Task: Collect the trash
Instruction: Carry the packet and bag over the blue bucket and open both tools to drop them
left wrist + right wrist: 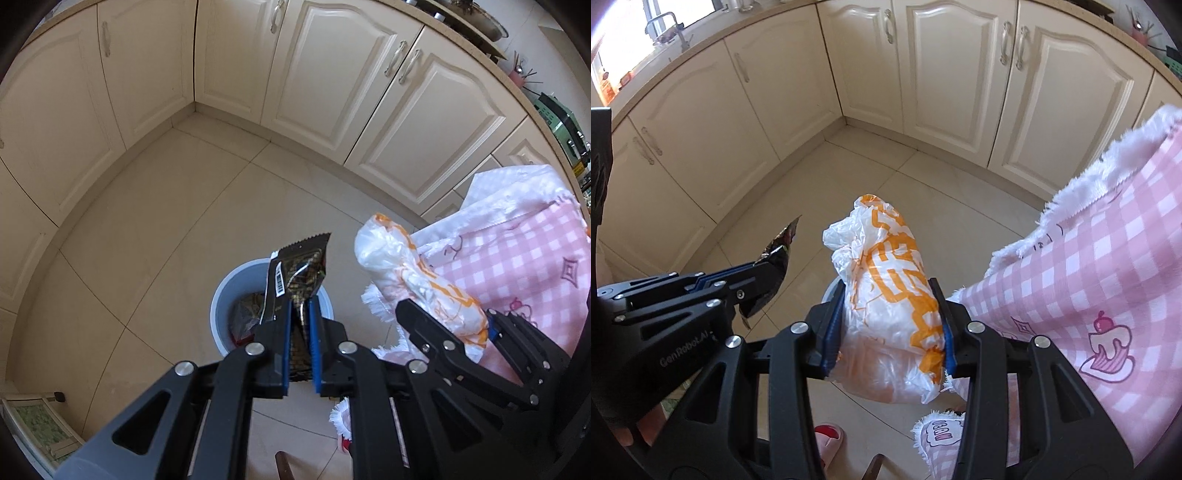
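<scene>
My left gripper [299, 310] is shut on a dark snack wrapper [297, 273] and holds it above a grey-blue trash bin [221, 299] on the floor. The bin holds other dark wrappers. My right gripper [892, 291] is shut on a crumpled white and orange plastic bag [890, 295]. That bag also shows in the left wrist view [417, 280], to the right of the bin. The left gripper [764, 273] with its wrapper [775, 258] shows at the left of the right wrist view. The bin rim [831, 291] peeks out behind the bag.
A pink checked cloth [1089, 295] with a white fringe hangs at the right, close to the right gripper. Cream kitchen cabinets [332, 74] ring the tiled floor [166, 240]. A foot in a pink slipper [829, 439] stands below.
</scene>
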The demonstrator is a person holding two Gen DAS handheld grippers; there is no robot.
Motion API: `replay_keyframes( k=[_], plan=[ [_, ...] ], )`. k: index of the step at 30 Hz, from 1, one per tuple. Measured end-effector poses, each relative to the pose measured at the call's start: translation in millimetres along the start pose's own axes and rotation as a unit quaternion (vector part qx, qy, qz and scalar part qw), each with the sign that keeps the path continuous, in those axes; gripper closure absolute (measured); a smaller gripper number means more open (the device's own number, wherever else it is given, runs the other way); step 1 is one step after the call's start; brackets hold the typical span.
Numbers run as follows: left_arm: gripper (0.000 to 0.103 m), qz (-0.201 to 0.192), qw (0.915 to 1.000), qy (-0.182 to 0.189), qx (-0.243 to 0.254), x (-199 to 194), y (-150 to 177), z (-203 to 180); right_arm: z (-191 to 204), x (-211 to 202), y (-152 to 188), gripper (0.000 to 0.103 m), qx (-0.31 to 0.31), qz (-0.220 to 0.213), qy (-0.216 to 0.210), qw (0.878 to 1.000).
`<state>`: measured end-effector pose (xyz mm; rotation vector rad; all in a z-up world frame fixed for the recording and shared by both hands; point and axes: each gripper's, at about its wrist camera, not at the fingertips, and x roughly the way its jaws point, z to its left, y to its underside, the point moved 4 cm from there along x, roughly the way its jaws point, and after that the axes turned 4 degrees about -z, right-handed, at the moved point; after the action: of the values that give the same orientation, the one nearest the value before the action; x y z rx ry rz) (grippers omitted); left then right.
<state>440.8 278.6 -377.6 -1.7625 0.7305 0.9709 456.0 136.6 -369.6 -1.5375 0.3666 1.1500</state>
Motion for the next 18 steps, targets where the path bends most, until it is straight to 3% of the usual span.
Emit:
replay_keyframes(
  k=[4, 7, 18],
  plan=[
    [0.075, -0.001, 1.0000, -0.007, -0.004, 6, -2, -2, -5, 5, 1, 0.061, 0.004, 0.005, 0.001, 1.000],
    [0.070, 0.001, 0.9999, -0.012, -0.009, 9, -2, 2, -8, 8, 1, 0.061, 0.008, 0.008, -0.001, 1.000],
    [0.068, -0.005, 0.9991, -0.028, -0.032, -3, 1, 30, -2, 9, 0, 0.061, 0.004, 0.012, -0.013, 1.000]
  ],
)
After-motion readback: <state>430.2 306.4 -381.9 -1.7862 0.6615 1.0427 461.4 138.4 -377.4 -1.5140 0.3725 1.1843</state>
